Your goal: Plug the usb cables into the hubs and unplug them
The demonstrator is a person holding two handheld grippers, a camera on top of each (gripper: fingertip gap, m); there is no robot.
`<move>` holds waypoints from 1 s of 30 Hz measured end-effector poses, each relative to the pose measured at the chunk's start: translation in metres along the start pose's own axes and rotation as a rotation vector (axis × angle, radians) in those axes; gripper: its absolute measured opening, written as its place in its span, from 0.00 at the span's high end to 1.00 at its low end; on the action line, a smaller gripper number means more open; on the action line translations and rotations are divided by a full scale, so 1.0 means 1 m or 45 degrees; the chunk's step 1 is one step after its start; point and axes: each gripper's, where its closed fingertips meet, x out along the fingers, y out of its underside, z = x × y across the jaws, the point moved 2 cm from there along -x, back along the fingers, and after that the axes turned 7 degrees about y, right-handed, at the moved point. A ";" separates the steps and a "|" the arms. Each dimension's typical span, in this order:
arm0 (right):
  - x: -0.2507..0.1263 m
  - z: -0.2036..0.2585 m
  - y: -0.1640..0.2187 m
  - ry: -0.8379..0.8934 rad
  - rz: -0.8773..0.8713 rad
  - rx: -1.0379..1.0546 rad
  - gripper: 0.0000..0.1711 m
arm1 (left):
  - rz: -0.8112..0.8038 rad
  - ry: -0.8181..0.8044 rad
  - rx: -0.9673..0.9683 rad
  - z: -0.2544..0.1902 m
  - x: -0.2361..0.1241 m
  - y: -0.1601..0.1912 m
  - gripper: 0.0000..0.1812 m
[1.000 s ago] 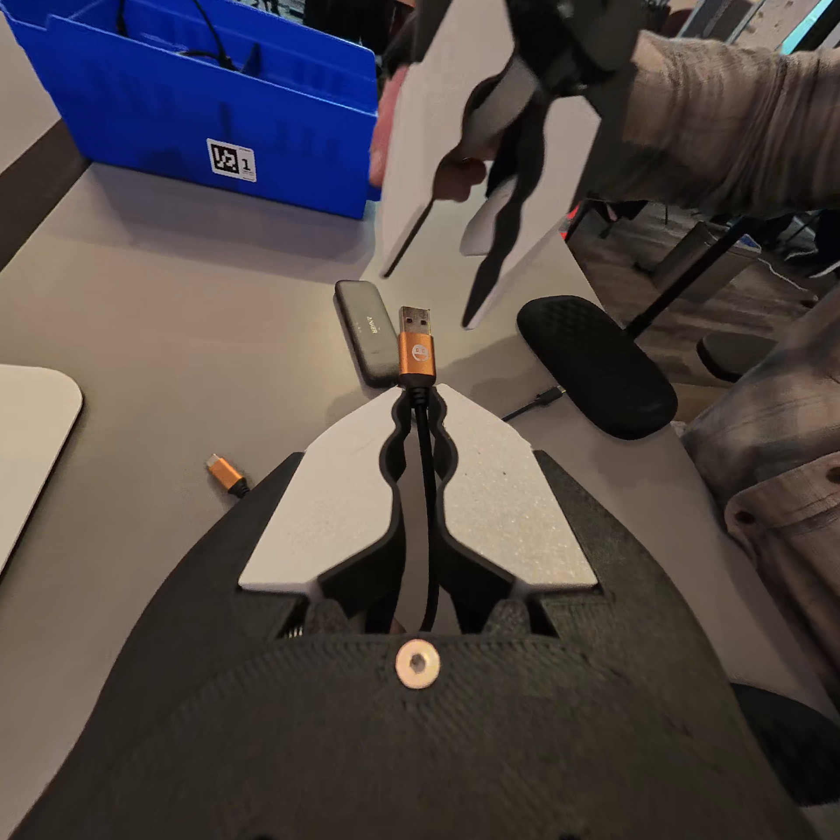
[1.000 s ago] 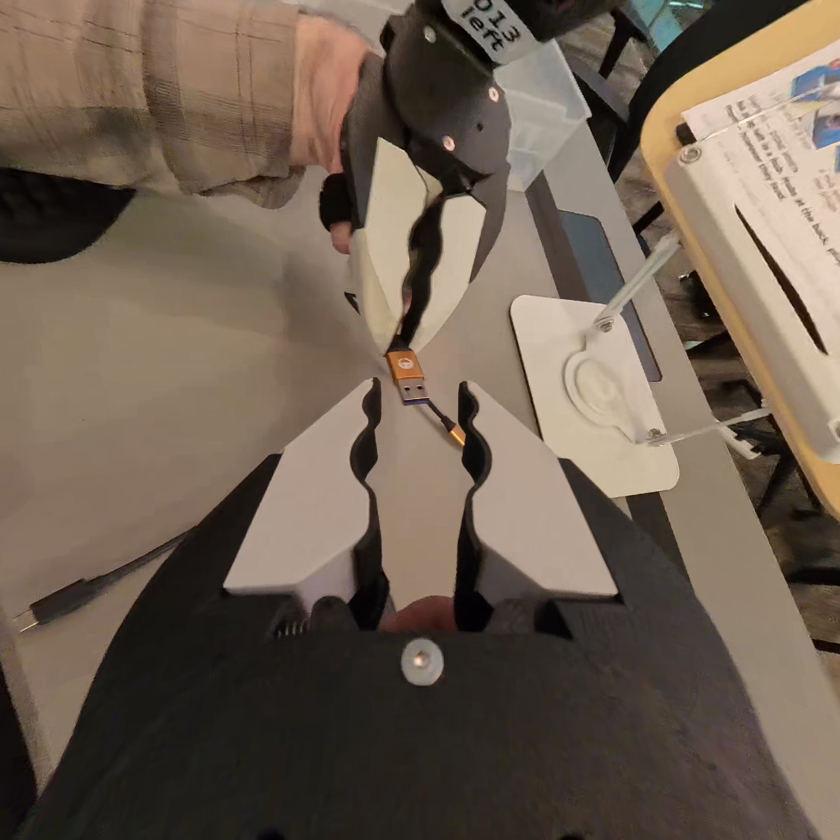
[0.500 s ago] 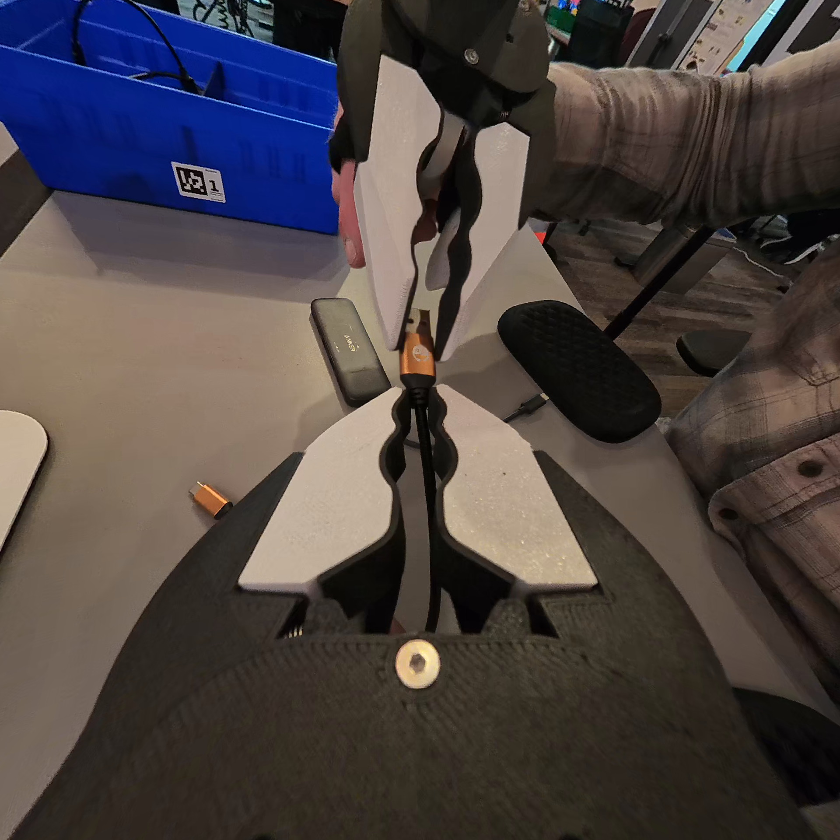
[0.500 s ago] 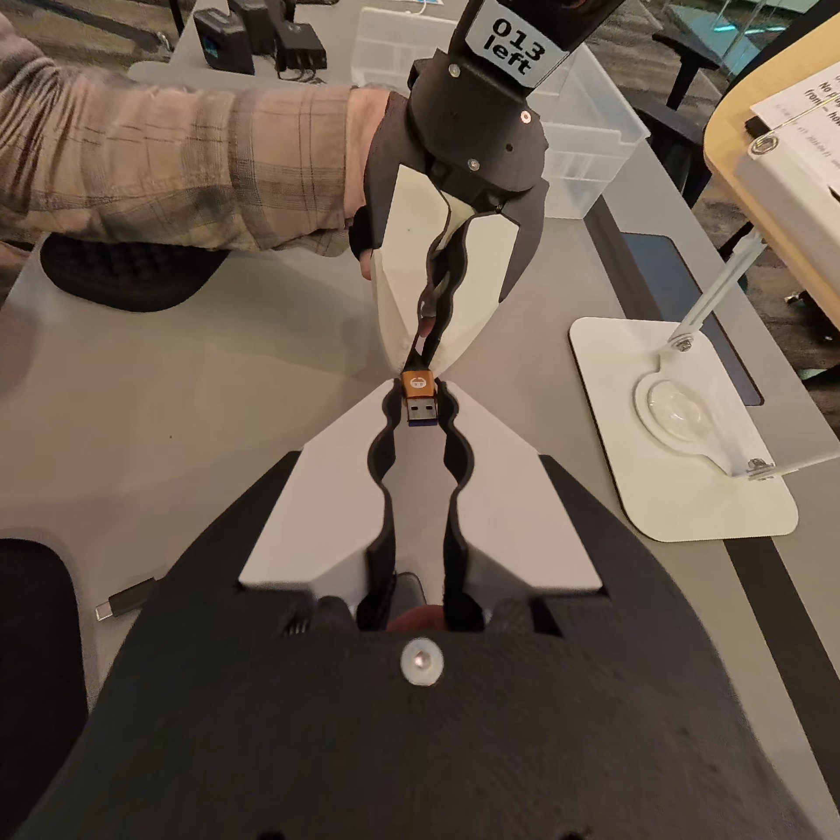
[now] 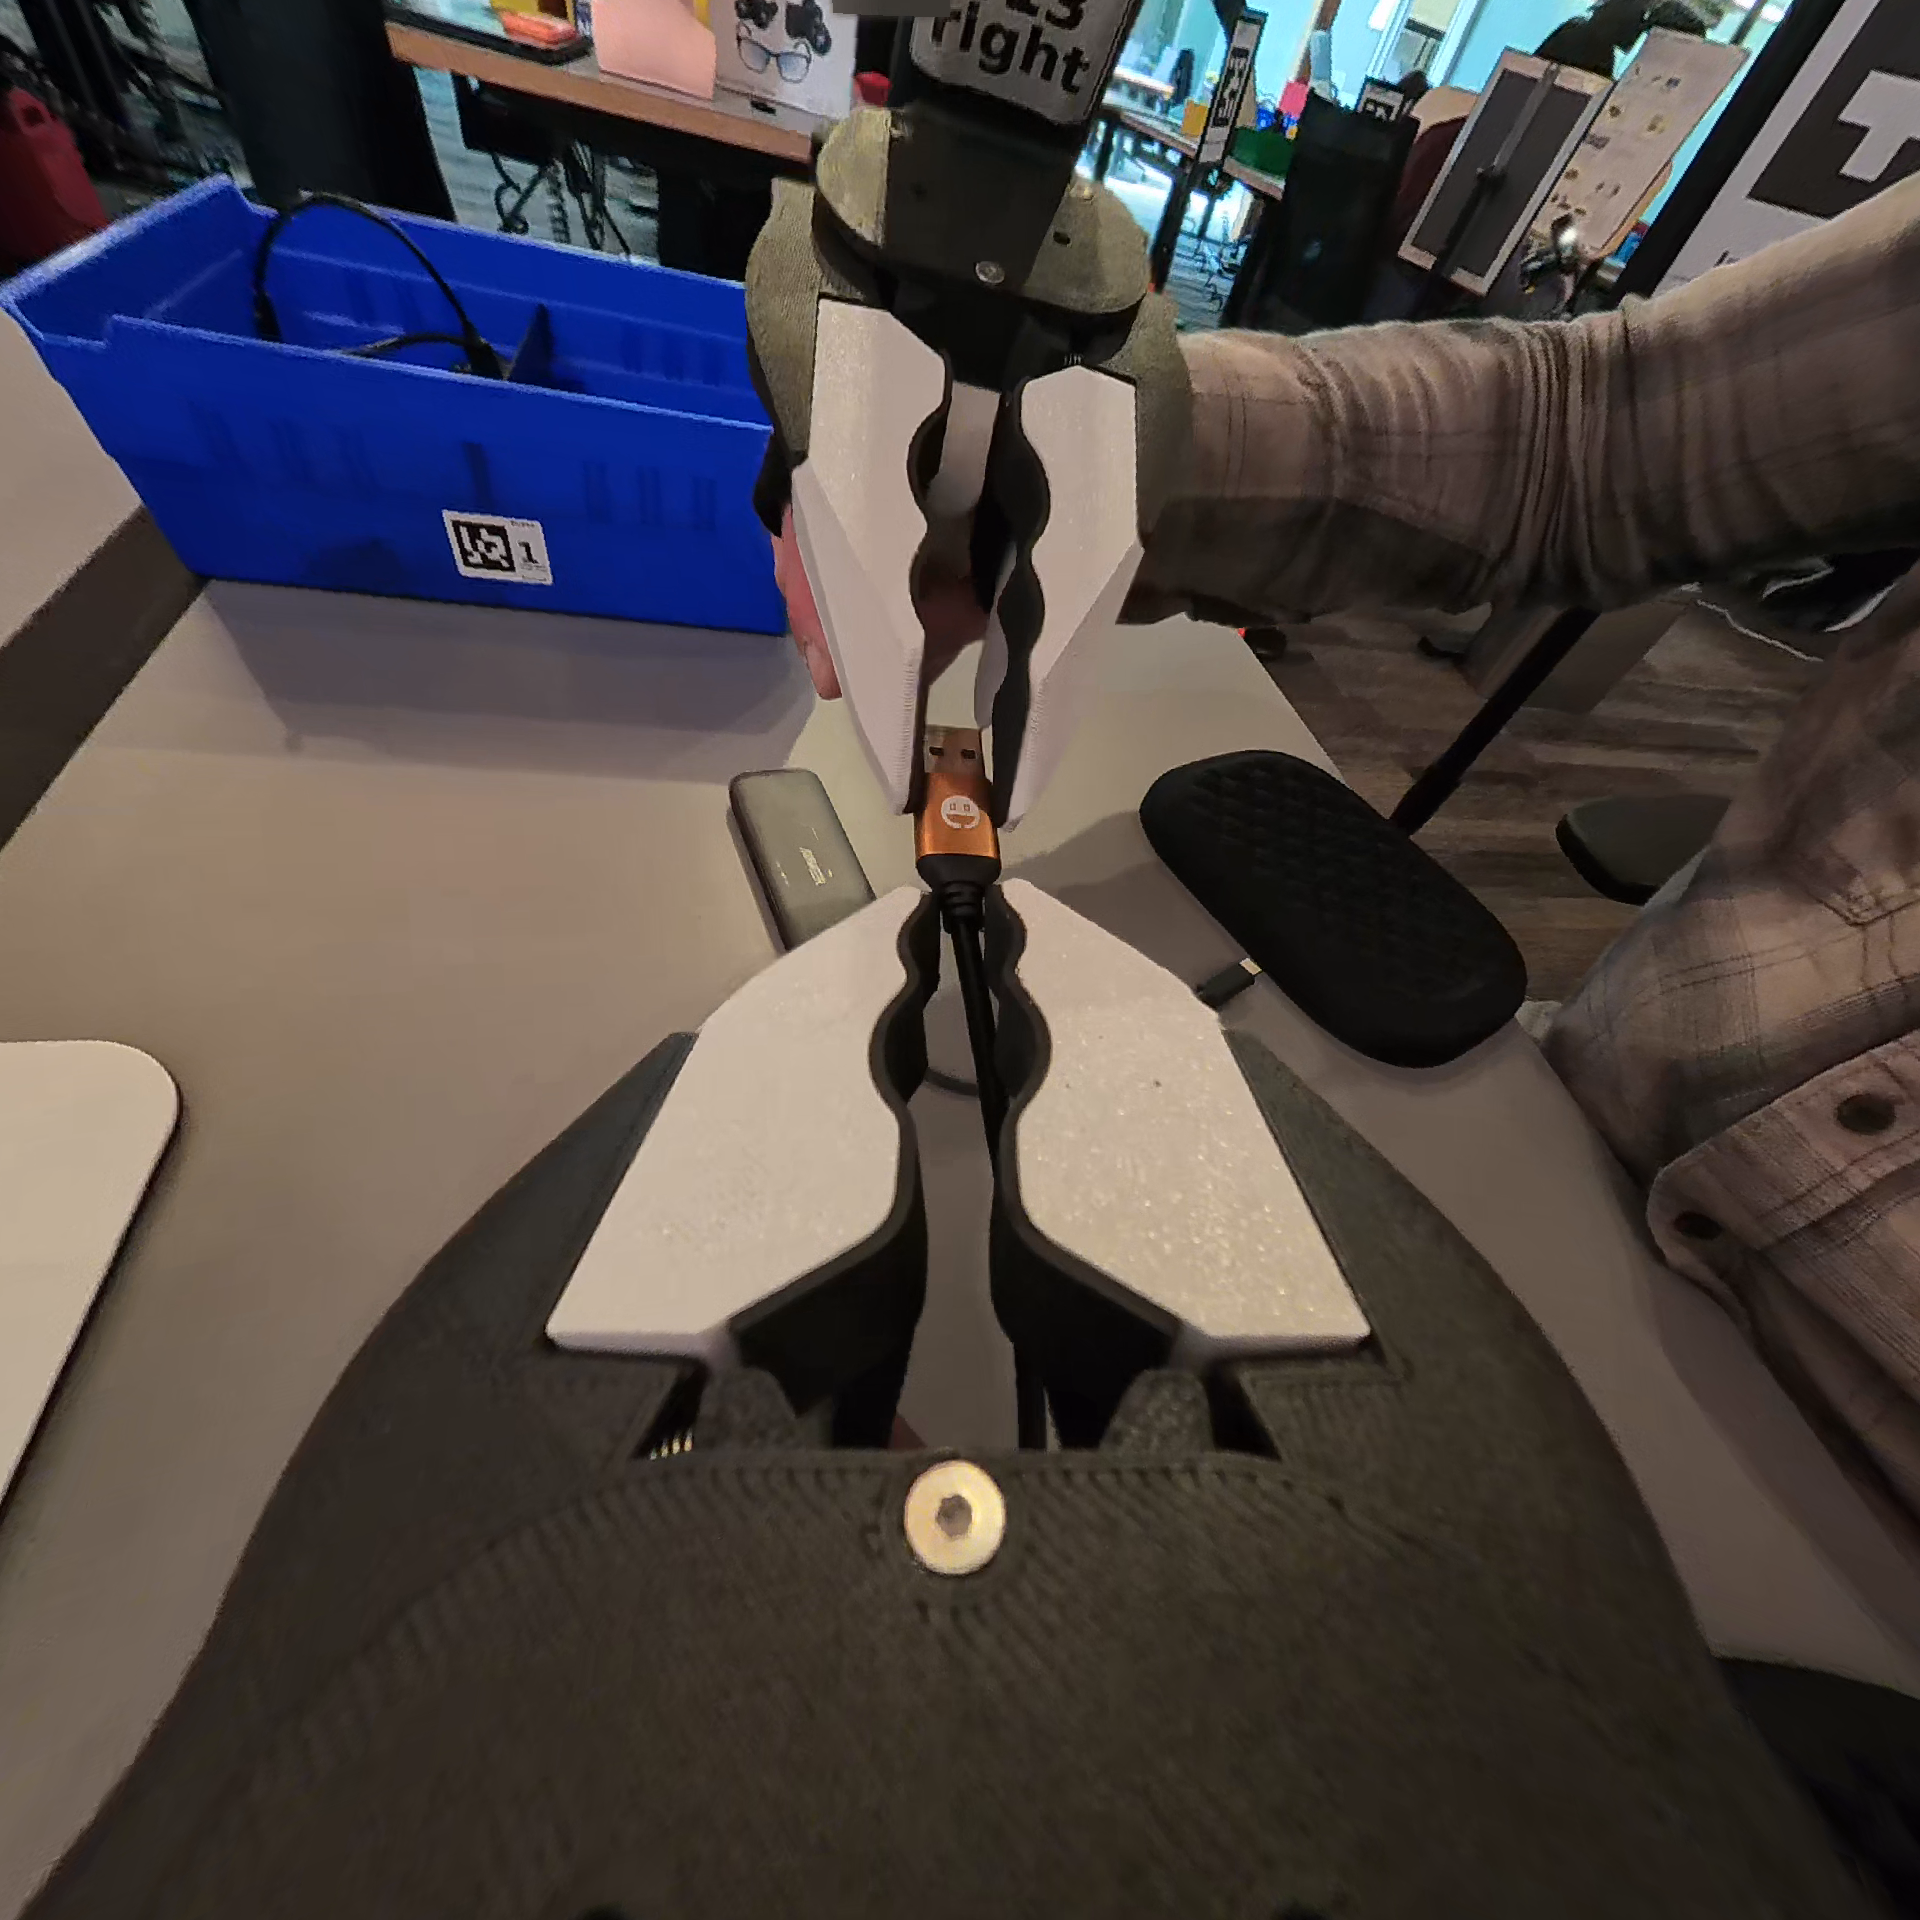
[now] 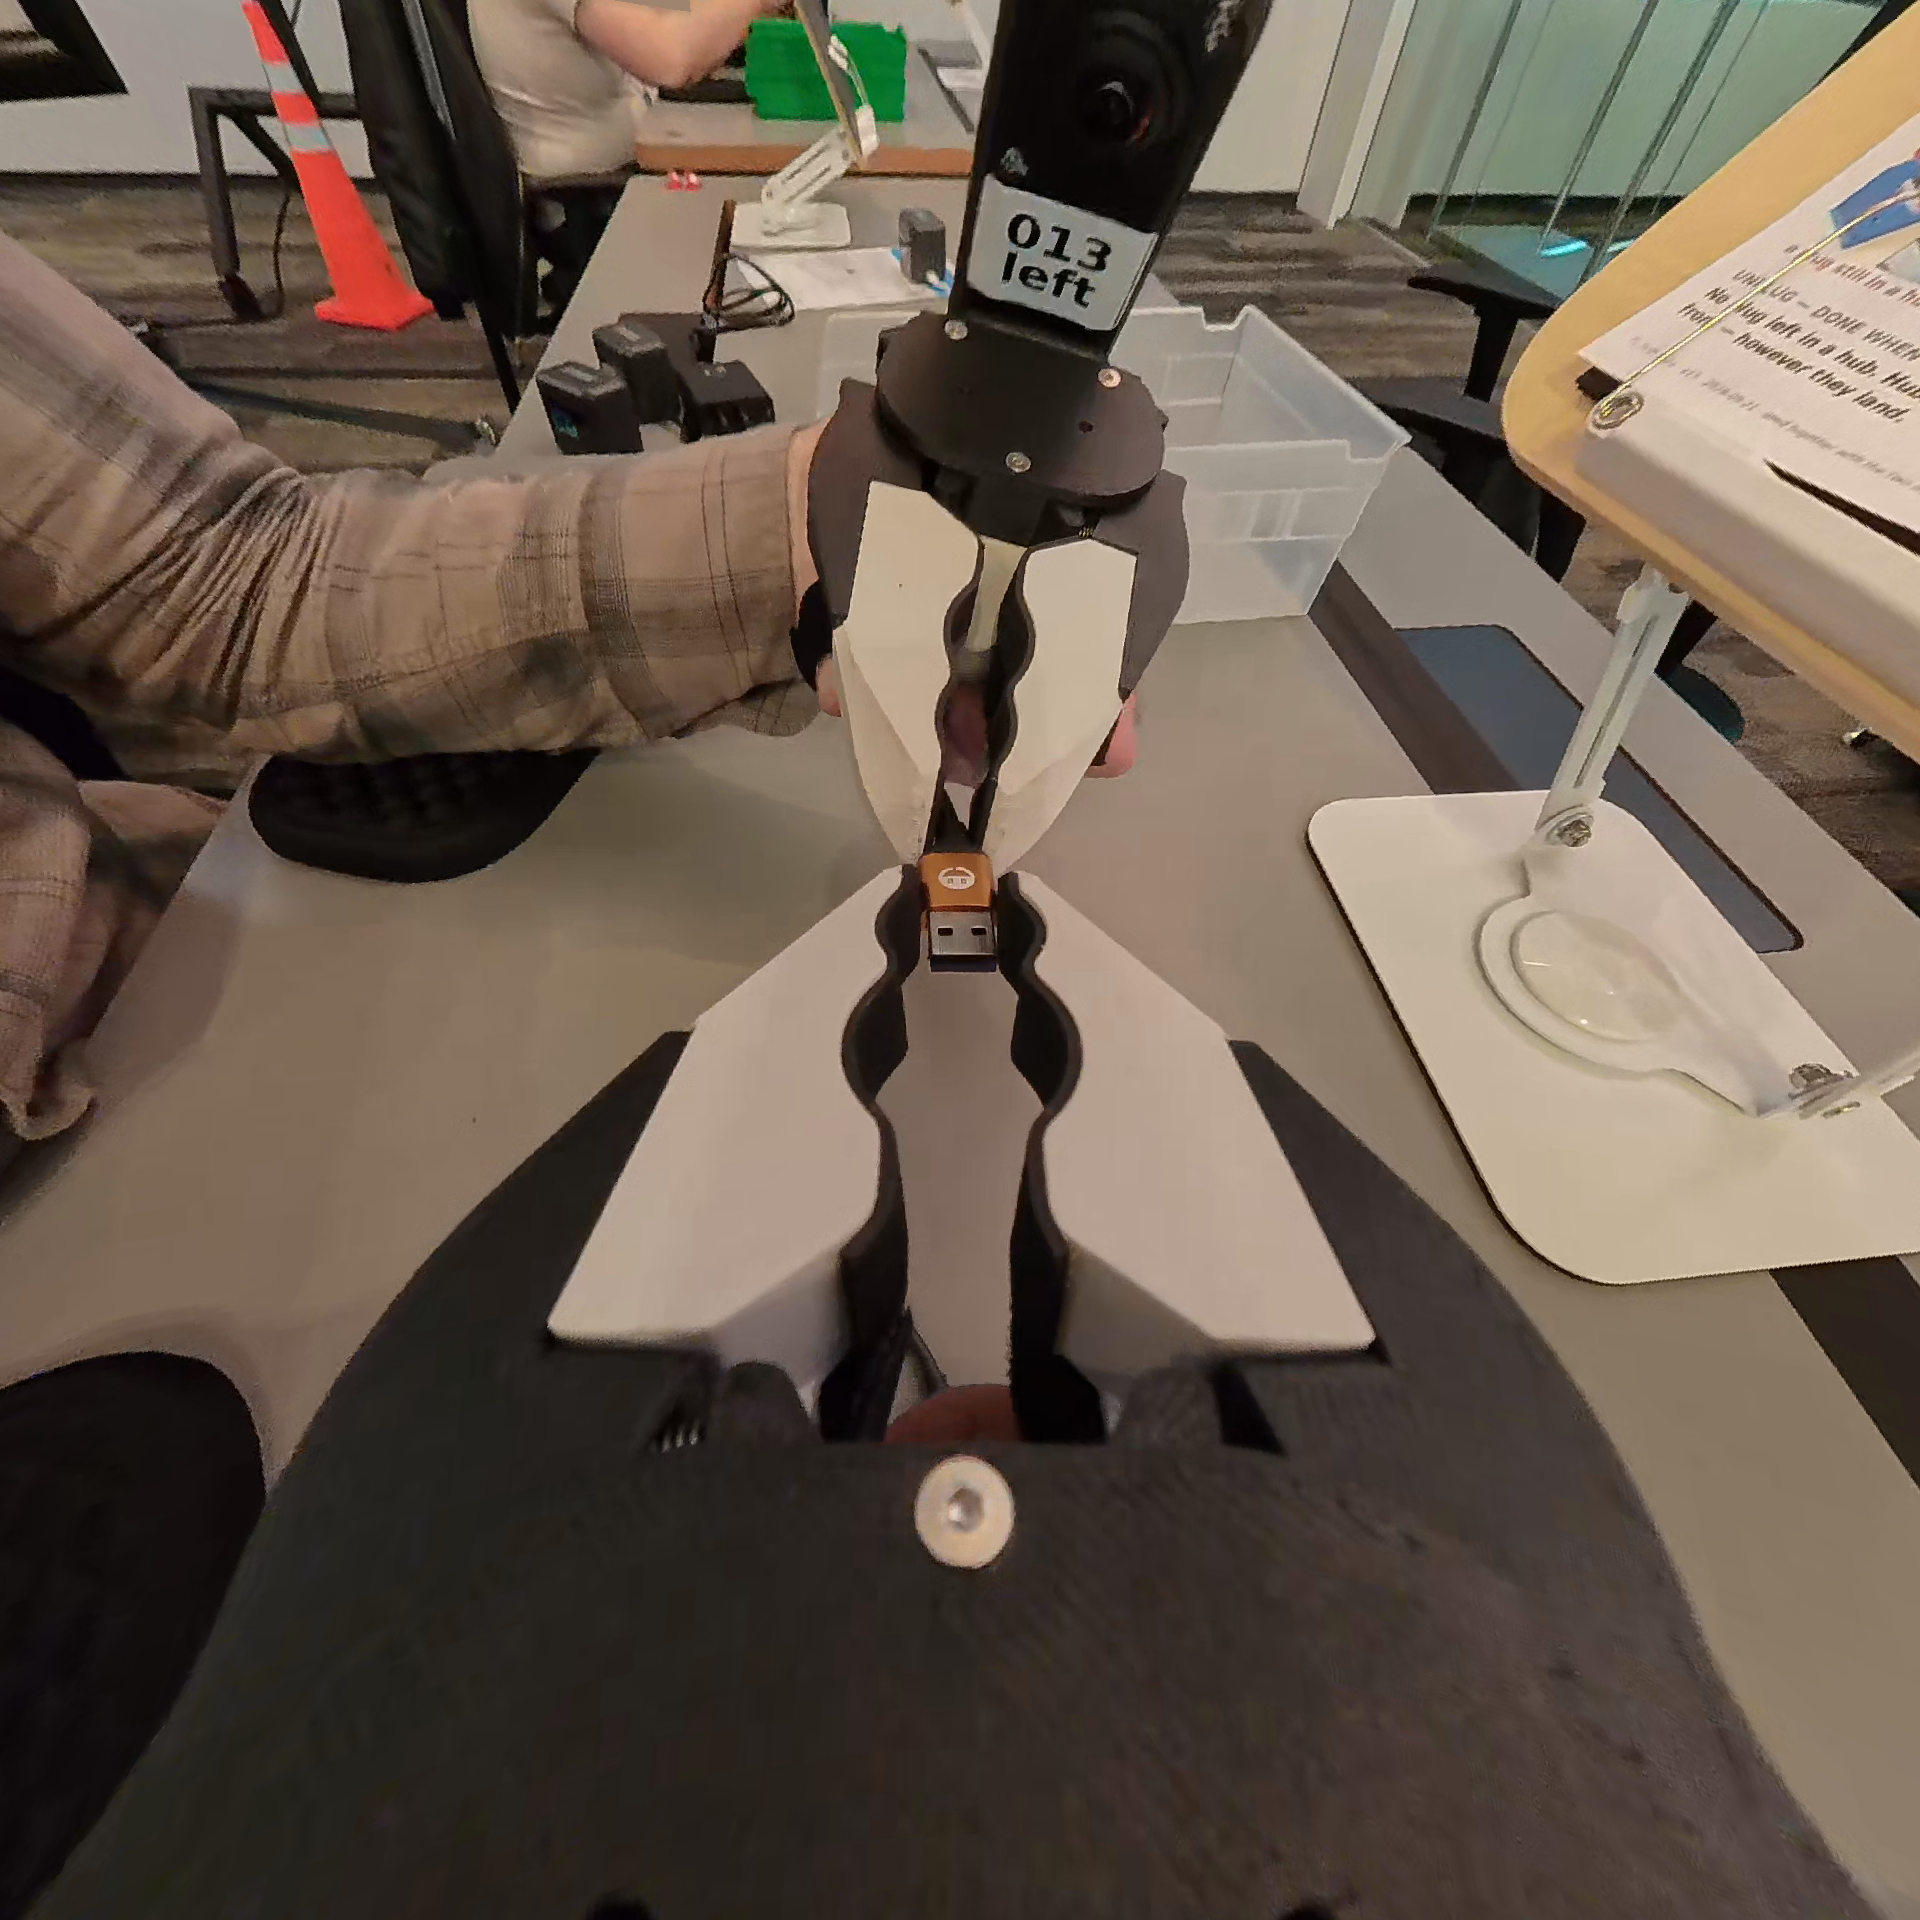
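Two views taken in turn. In the left wrist view, found the left gripper [image 5: 961,899] clenched on the black cable [image 5: 977,1018] just behind its orange USB plug [image 5: 956,821], with the cable running back between the two white fingers toward the camera. Noted the plug held above the grey table [image 5: 416,883], metal end pointing away, roughly in line with the fingers. Noted the right gripper [image 5: 956,790] facing it from above, tips down, one tip on each side of the plug's metal end. Recorded a dark hub [image 5: 800,862] lying flat on the table just left of the plug, a black wrist rest [image 5: 1330,914] to the right, a loose connector [image 5: 1231,977] beside that rest, and a blue bin [image 5: 416,447] with cables at the far left. In the right wrist view, found the plug between the tips of the right gripper's fingers, metal end toward the camera, orange shell at the tip line. Could not tell whether those fingers pressed on the plug or merely flanked it. Saw a narrow gap farther back between the fingers. Noted a white stand base [image 6: 1558,1091] on the table to the right and a clear bin [image 6: 1278,468] behind.
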 end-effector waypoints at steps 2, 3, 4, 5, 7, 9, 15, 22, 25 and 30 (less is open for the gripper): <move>-0.002 -0.001 -0.003 0.004 -0.030 0.014 0.93 | -0.031 -0.003 0.023 0.000 0.000 -0.004 0.96; -0.003 -0.001 -0.004 0.009 -0.042 0.016 0.93 | -0.042 -0.005 0.032 0.000 0.000 -0.006 0.96; -0.004 -0.001 -0.005 0.011 -0.053 0.020 0.93 | -0.052 -0.015 0.046 0.000 0.000 -0.007 0.95; -0.005 -0.001 -0.006 0.009 -0.059 0.022 0.93 | -0.058 -0.019 0.053 0.000 0.000 -0.008 0.94; -0.006 0.000 -0.007 0.012 -0.069 0.019 0.93 | -0.062 -0.026 0.072 -0.001 0.001 -0.010 0.93; -0.008 0.000 -0.009 0.016 -0.083 0.022 0.93 | -0.078 -0.032 0.088 -0.001 0.000 -0.013 0.91; -0.011 0.000 -0.012 0.022 -0.110 0.022 0.93 | -0.163 -0.108 0.141 0.002 -0.009 -0.025 0.83; -0.016 0.006 -0.021 -0.005 -0.157 0.015 0.93 | -0.572 -0.446 0.162 0.029 -0.071 -0.058 0.94; -0.018 0.013 -0.029 -0.042 -0.194 0.008 0.93 | -0.292 -0.575 0.201 0.046 -0.060 -0.031 0.91; -0.023 0.015 -0.045 -0.034 -0.256 0.001 0.93 | -0.104 -0.360 0.273 0.034 -0.009 -0.010 0.81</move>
